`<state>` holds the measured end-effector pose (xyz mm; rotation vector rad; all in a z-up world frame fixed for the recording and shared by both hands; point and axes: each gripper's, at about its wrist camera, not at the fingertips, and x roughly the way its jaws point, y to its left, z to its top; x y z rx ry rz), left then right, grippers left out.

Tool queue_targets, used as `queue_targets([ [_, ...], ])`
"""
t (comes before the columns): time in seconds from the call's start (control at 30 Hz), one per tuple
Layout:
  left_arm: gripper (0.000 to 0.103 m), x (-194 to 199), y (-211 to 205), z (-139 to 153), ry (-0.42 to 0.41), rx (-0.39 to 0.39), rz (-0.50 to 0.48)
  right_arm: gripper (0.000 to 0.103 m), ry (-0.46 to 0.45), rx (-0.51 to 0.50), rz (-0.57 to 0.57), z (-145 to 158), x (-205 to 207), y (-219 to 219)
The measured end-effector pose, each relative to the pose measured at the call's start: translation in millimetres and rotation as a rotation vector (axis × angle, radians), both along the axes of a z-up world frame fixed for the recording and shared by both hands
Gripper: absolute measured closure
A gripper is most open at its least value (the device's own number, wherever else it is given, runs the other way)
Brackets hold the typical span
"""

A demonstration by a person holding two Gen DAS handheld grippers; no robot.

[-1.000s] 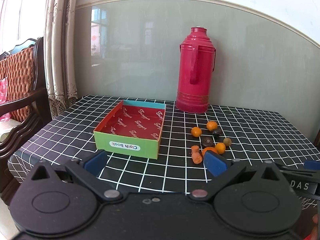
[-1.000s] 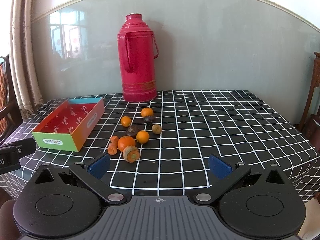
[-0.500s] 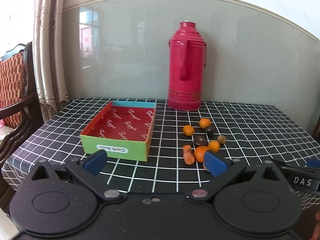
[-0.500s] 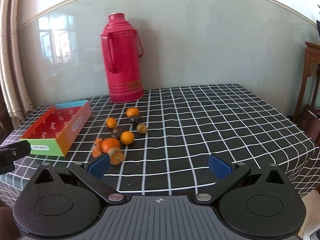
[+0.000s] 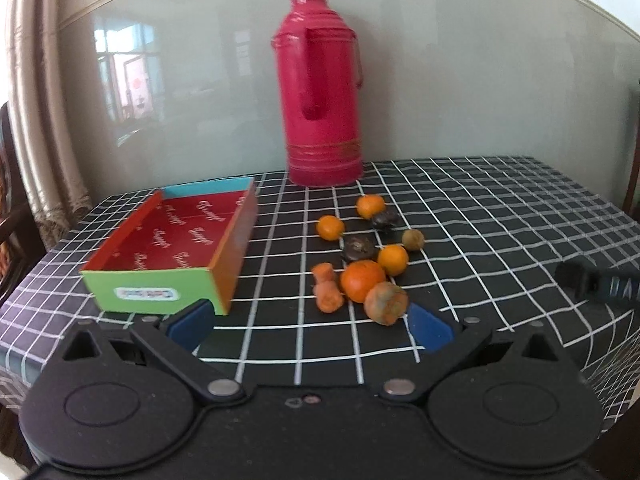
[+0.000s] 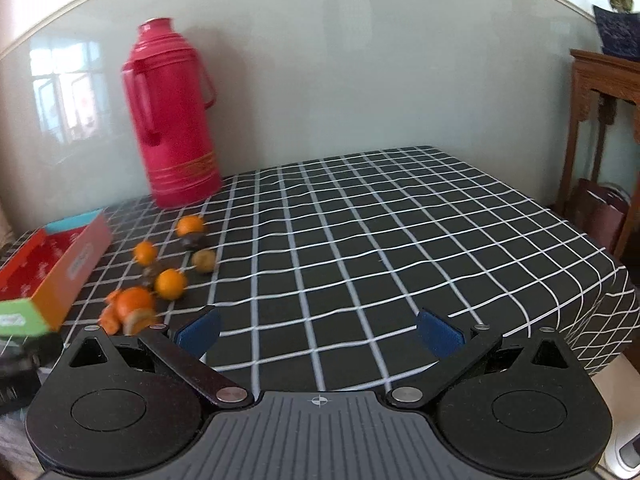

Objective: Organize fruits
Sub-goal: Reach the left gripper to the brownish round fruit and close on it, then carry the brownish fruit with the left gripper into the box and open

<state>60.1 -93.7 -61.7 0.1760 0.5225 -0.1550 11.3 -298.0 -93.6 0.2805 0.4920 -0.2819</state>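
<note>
Holding both tongs above the near edge of the tabletop, I have nothing gripped. My left tongs stand wide apart, blue pads spread, with bare checked cloth between them. My right tongs are spread just as wide and also empty, off to the right of the fruit.

A cluster of fruits lies on the tabletop just ahead of my left tongs: a large orange, a mouldy-looking round fruit touching it at the front, a knobbly orange piece beside it on the left, three small oranges and two dark fruits behind, and a small brownish one at the right.

An open box with a red lining and green front sits left of the fruit, apart from it and empty. A tall red thermos stands behind, against the wall.
</note>
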Motion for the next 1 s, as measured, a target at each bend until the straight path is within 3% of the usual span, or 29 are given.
queue_targets([
  [0.2, 0.022, 23.0, -23.3, -26.7, 0.028, 0.026, -0.032, 0.000, -0.037, 0.014, -0.064, -7.7, 13.8, -18.8],
  [0.6, 0.026, 57.3, -41.1, -53.5, 0.006, 0.025, -0.031, 0.000, -0.028, -0.011, -0.066, -19.9, 34.2, -16.4],
  [0.77, 0.044, 65.1, -40.7, -63.5, 0.046, -0.029, -0.053, 0.000, -0.008, -0.008, -0.044, -25.6, 39.4, -12.6],
  [0.9, 0.053, 64.4, -40.0, -65.7, 0.040, -0.062, -0.067, 0.000, 0.002, 0.000, -0.040, -28.9, 43.0, -11.1],
  [1.0, 0.067, 61.6, -39.9, -66.3, 0.042, -0.088, -0.091, 0.000, 0.004, 0.005, -0.035, -30.6, 43.9, -10.3],
])
